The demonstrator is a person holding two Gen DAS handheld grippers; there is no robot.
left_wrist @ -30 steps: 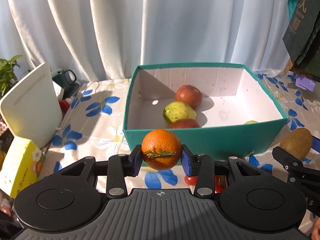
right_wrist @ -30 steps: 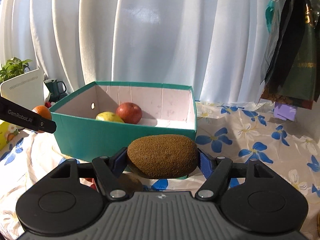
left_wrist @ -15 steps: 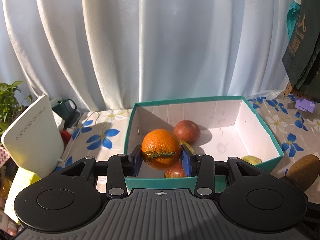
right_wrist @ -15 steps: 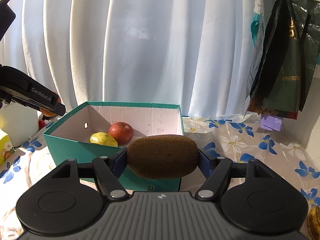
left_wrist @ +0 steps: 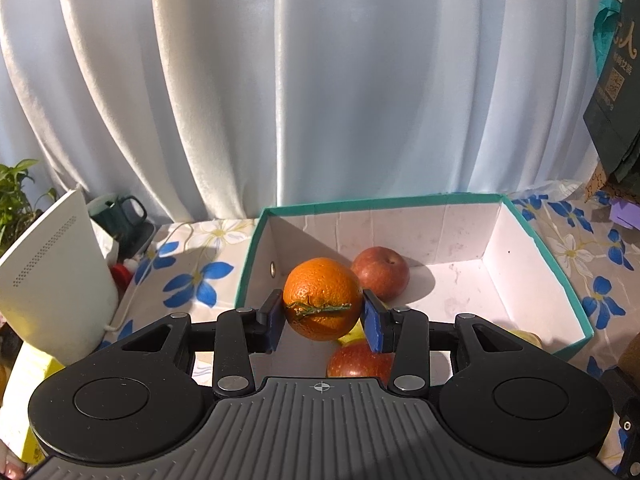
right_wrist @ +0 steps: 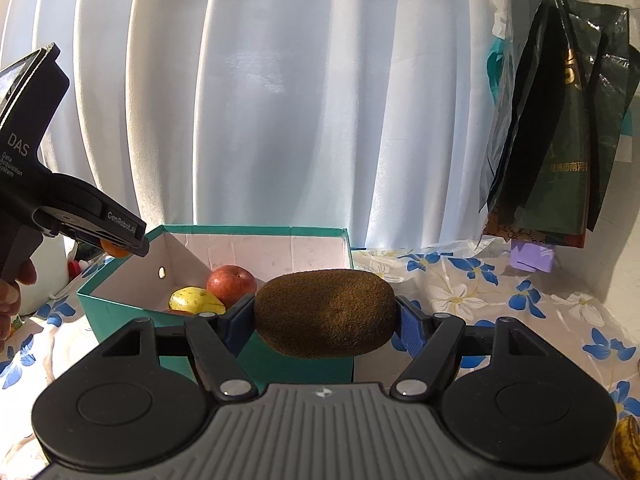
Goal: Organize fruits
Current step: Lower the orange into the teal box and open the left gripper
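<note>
My left gripper (left_wrist: pixel 323 319) is shut on an orange (left_wrist: pixel 322 297) and holds it over the left half of the teal box (left_wrist: pixel 560 256). In the box lie a red apple (left_wrist: pixel 380 272), a second red apple (left_wrist: pixel 358 360) under the gripper, and yellow-green fruit (left_wrist: pixel 524 336). My right gripper (right_wrist: pixel 325 324) is shut on a brown kiwi (right_wrist: pixel 326 314) and holds it in front of the box's (right_wrist: pixel 120 320) near right corner. The left gripper (right_wrist: pixel 80 216) with the orange (right_wrist: pixel 114 250) shows at the left of the right wrist view.
A white device (left_wrist: pixel 48 280), a dark mug (left_wrist: pixel 116 216) and a plant (left_wrist: pixel 16 196) stand left of the box. Dark bags (right_wrist: pixel 560 140) hang at the right. A purple block (right_wrist: pixel 534 256) and bananas (right_wrist: pixel 628 452) lie on the floral cloth (right_wrist: pixel 500 292).
My left gripper has risen and moved forward with the orange, from in front of the box to over its inside. My right gripper has risen with the kiwi.
</note>
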